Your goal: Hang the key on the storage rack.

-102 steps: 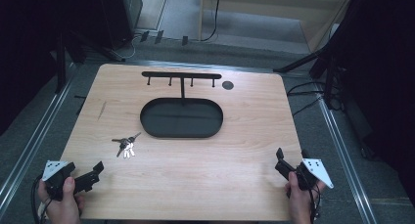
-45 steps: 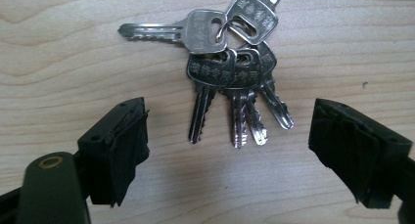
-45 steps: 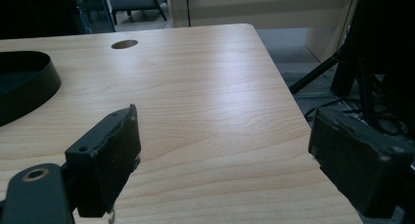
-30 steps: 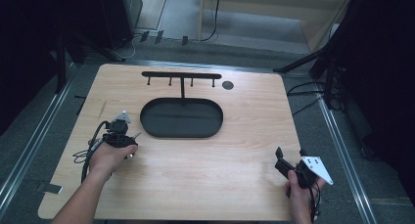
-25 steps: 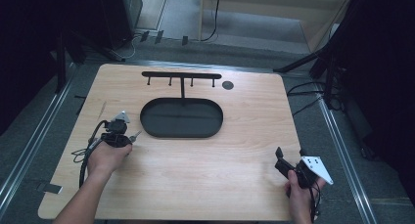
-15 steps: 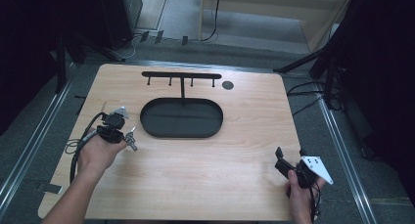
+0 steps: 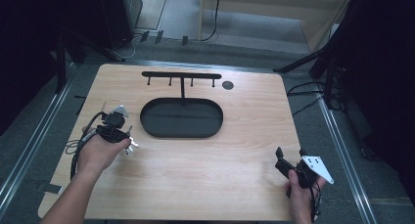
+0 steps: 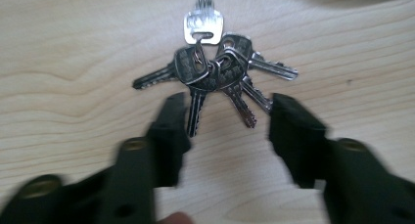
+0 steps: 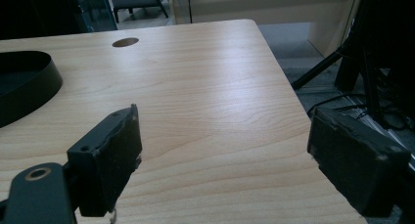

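A bunch of silver keys [image 8: 215,67] on a ring lies flat on the wooden table [image 8: 73,48]. In the left gripper view my left gripper [image 8: 227,104] is open just above them, its two black jaws standing either side of the lower key tips without holding them. From above, the keys [image 7: 130,144] lie by my left hand, with the left gripper [image 7: 120,133] tilted down over them at the table's left. My right gripper [image 7: 289,153] rests open near the front right corner, nothing between its jaws [image 9: 225,136].
A black oval tray [image 7: 147,117] sits mid-table, and a black bar with several pegs [image 7: 181,76] rises behind it. A round hole [image 7: 227,84] is in the tabletop at the back right. Cables and dark stands surround the table. The tray's rim [image 9: 46,75] lies far left of the right gripper.
My left hand has come forward from the front left corner to the keys, then shifted slightly left and back over them. The keys and the right gripper have stayed put.
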`<state>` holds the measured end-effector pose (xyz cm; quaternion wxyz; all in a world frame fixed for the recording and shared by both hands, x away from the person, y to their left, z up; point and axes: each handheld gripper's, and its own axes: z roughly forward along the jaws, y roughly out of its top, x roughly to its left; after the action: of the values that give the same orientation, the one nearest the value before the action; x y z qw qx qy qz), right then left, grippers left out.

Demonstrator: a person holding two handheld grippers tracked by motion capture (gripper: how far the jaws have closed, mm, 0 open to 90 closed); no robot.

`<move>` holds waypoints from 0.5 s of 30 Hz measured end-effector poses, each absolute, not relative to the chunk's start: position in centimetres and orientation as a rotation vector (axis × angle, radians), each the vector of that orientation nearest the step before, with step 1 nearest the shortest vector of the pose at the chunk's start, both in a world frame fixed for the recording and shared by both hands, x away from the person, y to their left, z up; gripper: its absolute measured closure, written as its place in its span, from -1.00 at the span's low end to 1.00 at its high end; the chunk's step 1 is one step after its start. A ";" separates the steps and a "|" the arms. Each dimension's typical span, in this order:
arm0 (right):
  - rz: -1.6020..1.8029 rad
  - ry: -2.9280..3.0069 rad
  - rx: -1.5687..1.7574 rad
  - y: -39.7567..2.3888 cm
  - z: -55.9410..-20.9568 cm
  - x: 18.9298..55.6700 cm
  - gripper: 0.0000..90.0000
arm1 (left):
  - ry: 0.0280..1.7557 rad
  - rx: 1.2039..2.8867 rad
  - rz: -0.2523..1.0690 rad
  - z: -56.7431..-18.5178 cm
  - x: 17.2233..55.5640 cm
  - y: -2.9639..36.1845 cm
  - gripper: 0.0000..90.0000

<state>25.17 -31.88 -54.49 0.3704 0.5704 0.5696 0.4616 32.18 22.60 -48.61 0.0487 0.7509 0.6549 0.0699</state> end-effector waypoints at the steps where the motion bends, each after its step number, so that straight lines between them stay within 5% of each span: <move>1: 1.185 1.462 1.463 -31.9 -54.5 25.2 -0.72 | 2.016 2.281 0.208 -49.0 32.3 22.5 -0.16; 8: 1.188 1.465 1.469 -31.9 -54.5 25.2 -0.72 | 2.118 2.096 0.127 -50.1 33.0 22.6 -0.60; 15: 1.190 1.464 1.471 -32.0 -54.5 25.2 -0.72 | 2.182 1.975 0.077 -50.8 33.4 22.3 -0.54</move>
<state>25.22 -31.95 -54.49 0.3658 0.5724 0.5696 0.4628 33.38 22.35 -50.78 0.0986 0.6676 0.7375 0.0260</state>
